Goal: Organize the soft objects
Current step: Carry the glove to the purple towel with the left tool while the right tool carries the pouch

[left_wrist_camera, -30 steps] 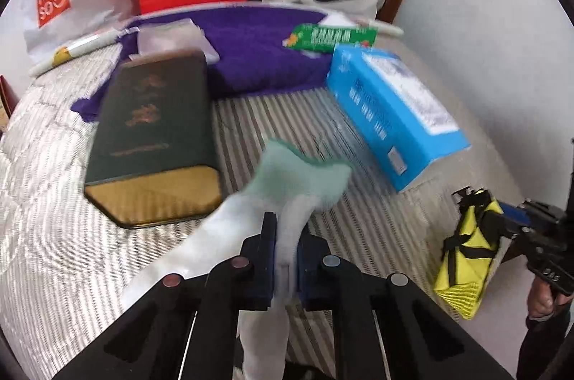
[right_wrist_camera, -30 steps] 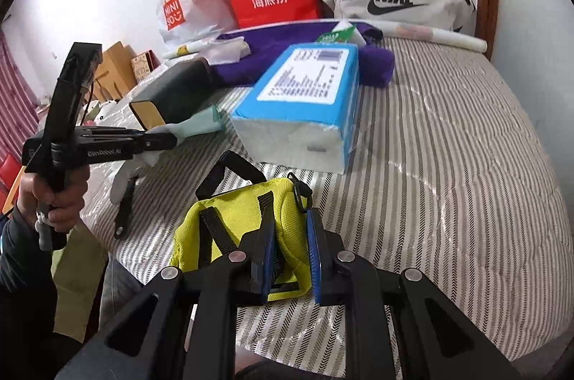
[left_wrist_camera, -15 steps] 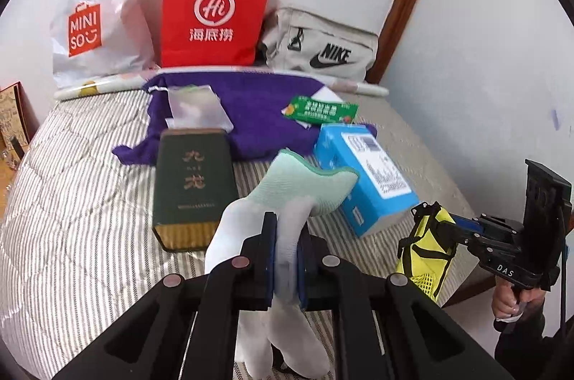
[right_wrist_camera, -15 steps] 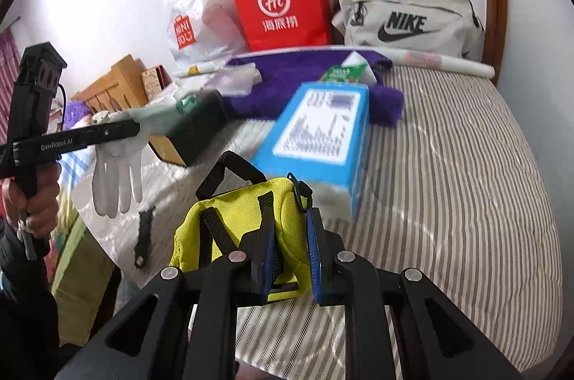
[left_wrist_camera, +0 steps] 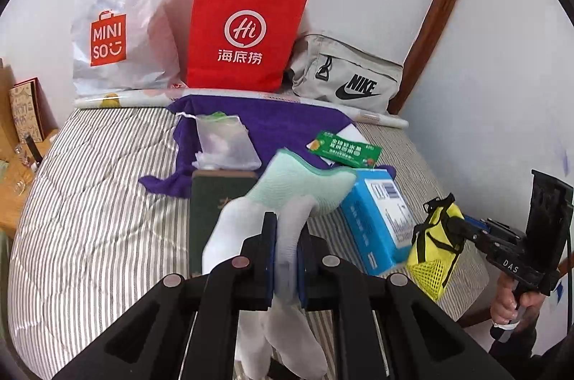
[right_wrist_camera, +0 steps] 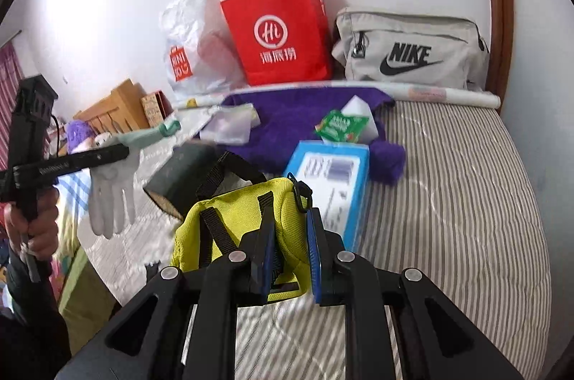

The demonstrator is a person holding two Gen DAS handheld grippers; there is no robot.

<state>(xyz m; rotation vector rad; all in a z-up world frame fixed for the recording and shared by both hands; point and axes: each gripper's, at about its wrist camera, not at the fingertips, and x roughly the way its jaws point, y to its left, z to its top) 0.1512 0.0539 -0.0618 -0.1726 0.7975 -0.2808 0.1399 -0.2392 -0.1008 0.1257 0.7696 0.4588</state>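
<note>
2 soft items | left gripper (left_wrist_camera: 285, 258) fingers clamped mid-glove (left_wrist_camera: 294, 197), limp, light | right gripper (right_wrist_camera: 288, 254) fingers pinch yellow pouch (right_wrist_camera: 236, 218), floppy, grip fabric edge

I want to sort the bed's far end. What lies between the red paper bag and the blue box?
The purple towel, with a green packet on it, shown in both views.

Both views are evenly and brightly lit by soft daylight; hard shadows are hardly seen. Strong barrel distortion and black corners are seen. Motion blur is seen around the blue box (right_wrist_camera: 332, 186), on the bed (right_wrist_camera: 466, 186) stripes below it.
</note>
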